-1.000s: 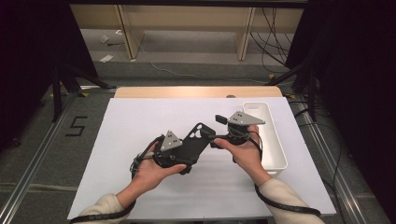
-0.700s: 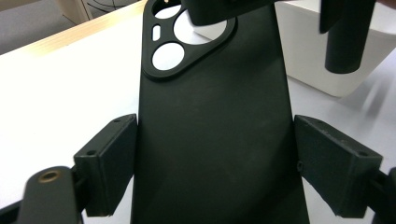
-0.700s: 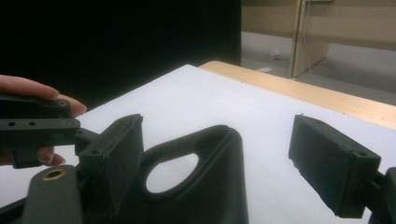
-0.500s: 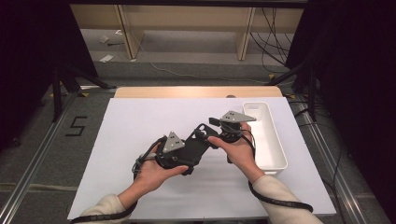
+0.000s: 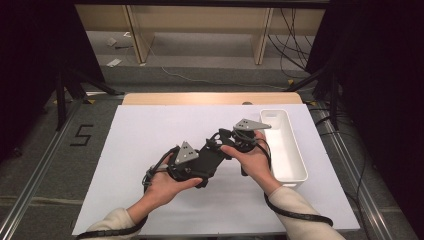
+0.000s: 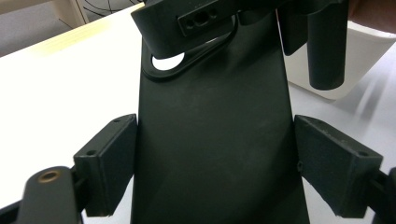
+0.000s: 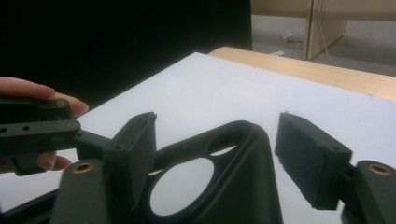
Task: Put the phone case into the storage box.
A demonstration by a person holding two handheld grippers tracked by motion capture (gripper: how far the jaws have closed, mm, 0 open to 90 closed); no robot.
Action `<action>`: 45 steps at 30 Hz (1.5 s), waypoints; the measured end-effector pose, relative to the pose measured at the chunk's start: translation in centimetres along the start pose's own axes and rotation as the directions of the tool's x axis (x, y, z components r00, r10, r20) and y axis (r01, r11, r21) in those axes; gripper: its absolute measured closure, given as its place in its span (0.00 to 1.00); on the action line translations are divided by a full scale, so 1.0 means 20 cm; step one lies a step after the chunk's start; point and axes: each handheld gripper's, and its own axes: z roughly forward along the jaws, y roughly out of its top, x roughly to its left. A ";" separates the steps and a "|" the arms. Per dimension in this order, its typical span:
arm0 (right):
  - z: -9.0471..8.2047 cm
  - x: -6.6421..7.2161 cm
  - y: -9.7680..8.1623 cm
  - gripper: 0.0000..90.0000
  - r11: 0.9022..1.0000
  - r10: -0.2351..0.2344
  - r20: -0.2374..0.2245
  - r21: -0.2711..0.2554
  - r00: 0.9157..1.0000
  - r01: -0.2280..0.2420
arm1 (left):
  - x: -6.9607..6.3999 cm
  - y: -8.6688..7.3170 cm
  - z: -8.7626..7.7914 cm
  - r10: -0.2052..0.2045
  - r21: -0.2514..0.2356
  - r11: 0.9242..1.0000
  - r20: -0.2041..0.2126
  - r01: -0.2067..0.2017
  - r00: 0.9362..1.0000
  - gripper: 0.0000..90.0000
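A flat black plate (image 5: 212, 155) with a looped hole at one end is held above the white table. My left gripper (image 5: 202, 162) is shut on its plain end; in the left gripper view both pads (image 6: 109, 163) sit against the edges of the plate (image 6: 215, 107). My right gripper (image 5: 225, 139) faces it from the right. Its jaws have just been closing and straddle the looped end (image 7: 254, 140). There the right gripper (image 7: 215, 158) still has a narrow gap at its right pad (image 7: 310, 158), so it stands open.
A long white bin (image 5: 295, 150) stands at the table's right side, just behind the right hand. The white sheet (image 5: 150, 130) covers the table, with a wooden strip (image 5: 200, 98) along its far edge. Dark stands and cables lie on the floor beyond.
The right gripper has slid a little to the left, closer over the plate's looped end. The left hand and the plate have stayed where they were.
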 end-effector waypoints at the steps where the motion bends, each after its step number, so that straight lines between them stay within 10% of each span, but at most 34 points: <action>1: 0.00 0.00 0.00 0.38 1.000 0.004 -0.002 0.003 1.000 -0.004 | 0.00 0.00 0.00 0.001 0.002 1.000 0.000 -0.001 1.000 0.18; 20: -0.03 -0.02 0.01 0.67 0.990 0.141 -0.030 -0.007 0.990 -0.141 | 0.00 -0.02 0.02 0.027 0.029 0.999 0.007 -0.027 1.000 0.17; 27: -0.06 0.00 0.03 0.83 0.978 0.196 -0.086 -0.054 0.977 -0.201 | 0.00 -0.04 0.05 0.125 0.039 0.991 -0.008 -0.124 0.992 0.14; 31: -0.08 0.04 0.06 0.86 0.993 0.086 -0.072 -0.075 0.994 -0.091 | 0.03 -0.04 0.04 0.135 0.022 0.991 -0.008 -0.135 0.991 0.17; 45: -0.14 0.06 0.13 0.86 0.995 -0.099 -0.117 -0.038 0.988 0.095 | 0.08 -0.05 0.02 0.101 -0.035 0.994 0.061 -0.099 0.993 0.17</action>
